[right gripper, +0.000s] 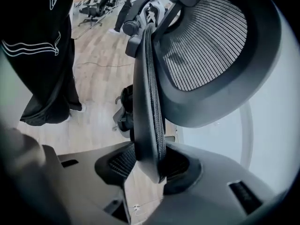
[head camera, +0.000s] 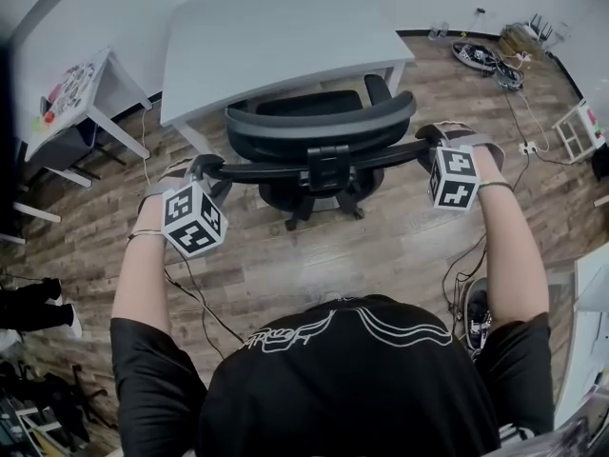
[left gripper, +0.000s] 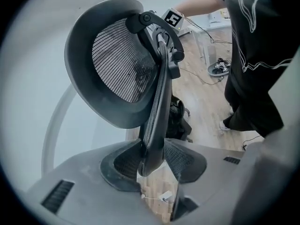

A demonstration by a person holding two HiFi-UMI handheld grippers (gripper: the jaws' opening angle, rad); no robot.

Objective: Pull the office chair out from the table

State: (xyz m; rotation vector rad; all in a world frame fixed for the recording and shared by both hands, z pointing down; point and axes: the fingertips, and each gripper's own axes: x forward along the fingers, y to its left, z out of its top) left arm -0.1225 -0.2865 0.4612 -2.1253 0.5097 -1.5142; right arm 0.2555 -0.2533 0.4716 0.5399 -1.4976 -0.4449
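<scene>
The left gripper (left gripper: pixel 154 168) is at the bottom. Its two jaws squeeze the thin black edge of the chair (left gripper: pixel 157 107), one pad on each side. The edge goes up and away from the jaws. To its left sits the chair's round mesh part (left gripper: pixel 119 62), with a thick black rim. At the far top end is a cube (left gripper: pixel 173 18) with black and white squares, next to an arm. A person (left gripper: pixel 255 55) in a black shirt stands at the right on the wood floor (left gripper: pixel 204 102)
</scene>
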